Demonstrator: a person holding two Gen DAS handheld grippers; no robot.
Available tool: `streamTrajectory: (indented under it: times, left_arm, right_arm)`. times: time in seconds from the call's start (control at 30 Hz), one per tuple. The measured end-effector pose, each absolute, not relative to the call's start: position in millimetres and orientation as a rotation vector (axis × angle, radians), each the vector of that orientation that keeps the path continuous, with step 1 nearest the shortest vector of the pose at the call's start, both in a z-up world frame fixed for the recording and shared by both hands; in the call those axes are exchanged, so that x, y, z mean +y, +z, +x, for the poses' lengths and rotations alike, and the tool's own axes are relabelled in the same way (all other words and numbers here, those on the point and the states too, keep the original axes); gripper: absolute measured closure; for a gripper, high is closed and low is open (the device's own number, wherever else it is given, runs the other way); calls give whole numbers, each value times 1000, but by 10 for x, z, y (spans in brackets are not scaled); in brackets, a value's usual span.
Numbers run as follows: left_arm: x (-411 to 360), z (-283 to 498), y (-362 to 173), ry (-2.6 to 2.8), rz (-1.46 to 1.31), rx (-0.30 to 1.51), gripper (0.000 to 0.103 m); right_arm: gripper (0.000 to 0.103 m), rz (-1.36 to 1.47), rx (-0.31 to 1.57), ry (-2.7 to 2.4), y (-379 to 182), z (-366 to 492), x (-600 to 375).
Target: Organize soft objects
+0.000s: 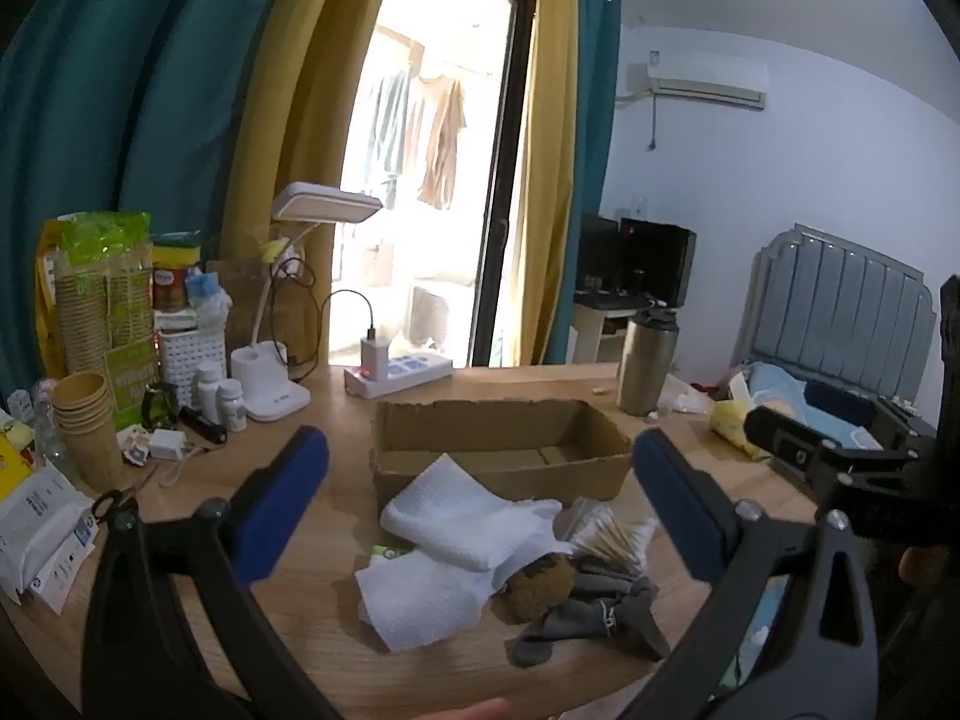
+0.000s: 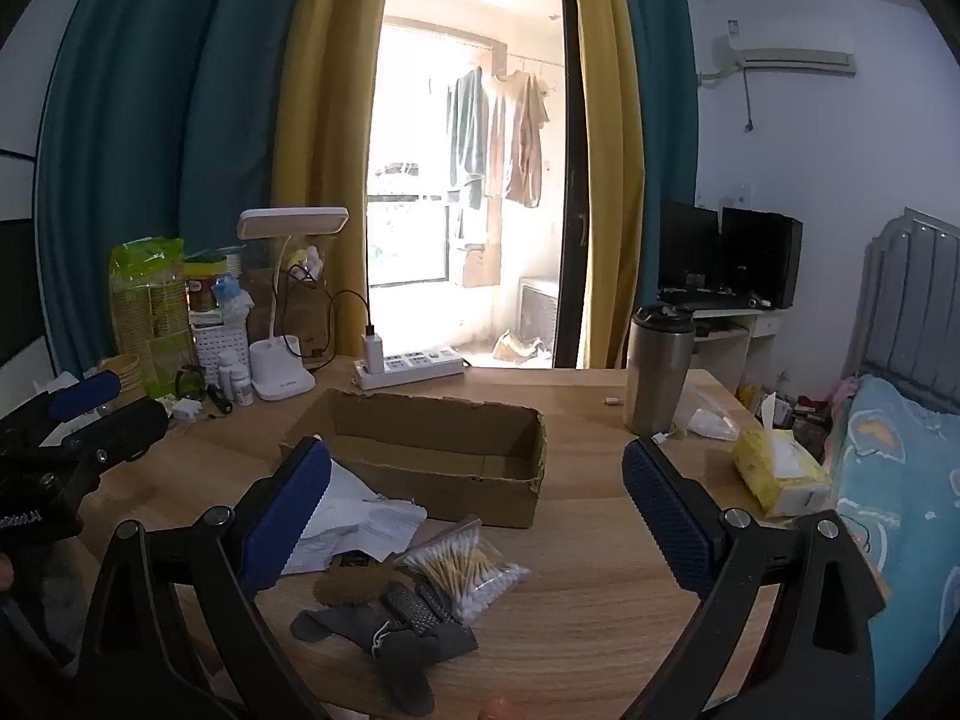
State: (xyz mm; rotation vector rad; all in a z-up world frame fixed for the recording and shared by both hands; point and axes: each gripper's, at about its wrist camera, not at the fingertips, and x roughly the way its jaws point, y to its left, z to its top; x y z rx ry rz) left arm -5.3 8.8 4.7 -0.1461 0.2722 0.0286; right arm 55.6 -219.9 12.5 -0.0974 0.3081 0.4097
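1. The wooden table (image 1: 336, 618) fills the room's near side, running back to the teal and yellow curtains (image 1: 180, 120) at the bright balcony door.
2. A shallow cardboard box (image 1: 501, 444) sits open-topped in the middle of the table, and I see nothing in the part of its floor that shows.
3. Just in front of the box lies the soft pile — a folded white cloth (image 1: 456, 510) resting on a flat white paper towel (image 1: 420, 600), touching the box's front wall.
4. Beside the cloth, on its right, a grey sock (image 2: 384, 636) sprawls with a brown fuzzy piece (image 1: 537, 588) against it.
5. A clear bag of cotton swabs (image 2: 462, 564) lies against the sock, nearer the box.
6. The left gripper (image 1: 480, 498) hangs over the pile with its 2 blue pads spread wide, holding nothing.
7. The right gripper (image 2: 477, 510) hovers likewise — jaws fully apart, empty, the swabs and sock lying below between them.
8. A steel tumbler (image 2: 657, 372) stands upright at the far right, a yellow tissue pack (image 2: 780, 468) near it.
9. A white desk lamp (image 1: 288, 300) and power strip (image 1: 399, 372) sit at the back.
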Motion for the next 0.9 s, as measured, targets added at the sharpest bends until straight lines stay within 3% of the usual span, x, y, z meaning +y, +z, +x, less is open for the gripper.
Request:
streamTrajectory:
  times: [0.9]
  left_arm:
    - [24, -84, 100, 22, -132, 263, 1]
  right_arm:
    - [3, -92, 303, 406, 153, 533, -2245]
